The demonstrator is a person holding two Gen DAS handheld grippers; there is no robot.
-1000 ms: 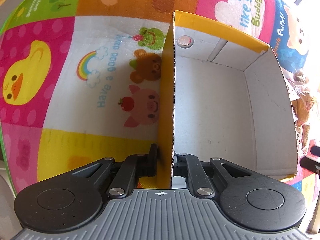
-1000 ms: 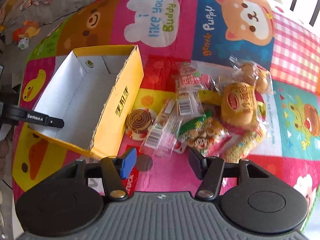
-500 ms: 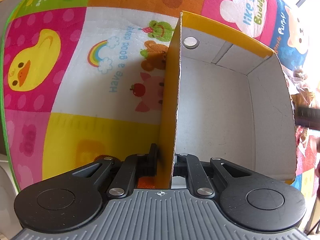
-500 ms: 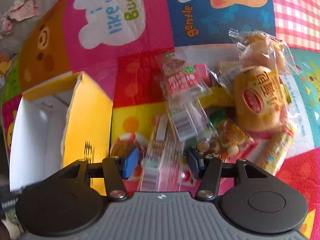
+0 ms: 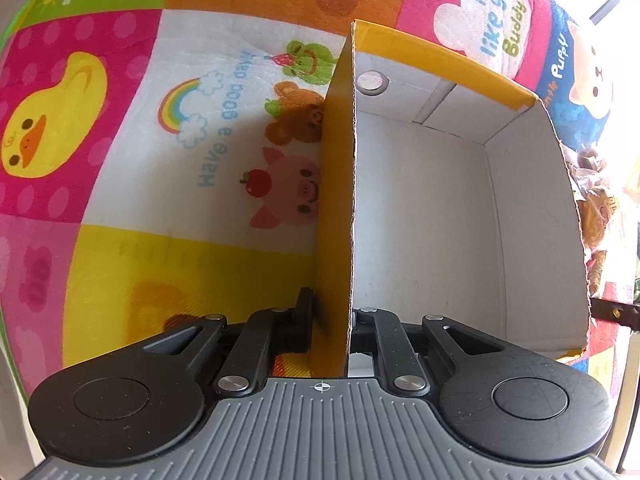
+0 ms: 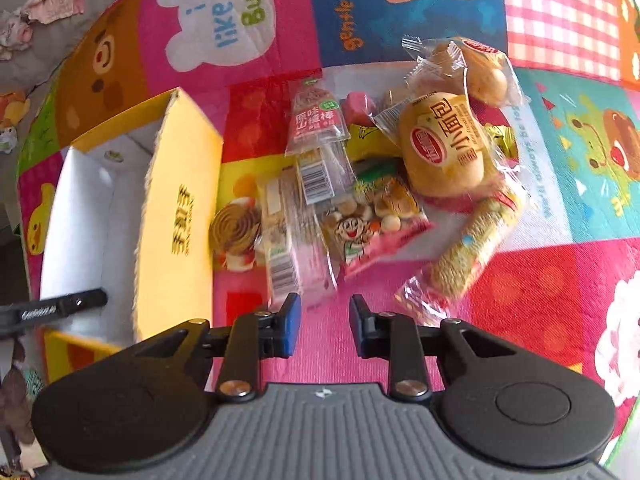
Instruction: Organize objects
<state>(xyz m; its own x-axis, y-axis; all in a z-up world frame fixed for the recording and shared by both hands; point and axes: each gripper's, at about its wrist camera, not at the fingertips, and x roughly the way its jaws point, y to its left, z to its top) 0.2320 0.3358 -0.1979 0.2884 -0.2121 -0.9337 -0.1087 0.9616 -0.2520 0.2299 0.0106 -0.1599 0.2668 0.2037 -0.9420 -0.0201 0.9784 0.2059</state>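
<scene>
Two grippers going here: the left gripper is pinching the yellow box by its left wall, while the right gripper is hovering near the snack pile (just right of the box), jaws closing on nothing, on the cartoon mat.
</scene>
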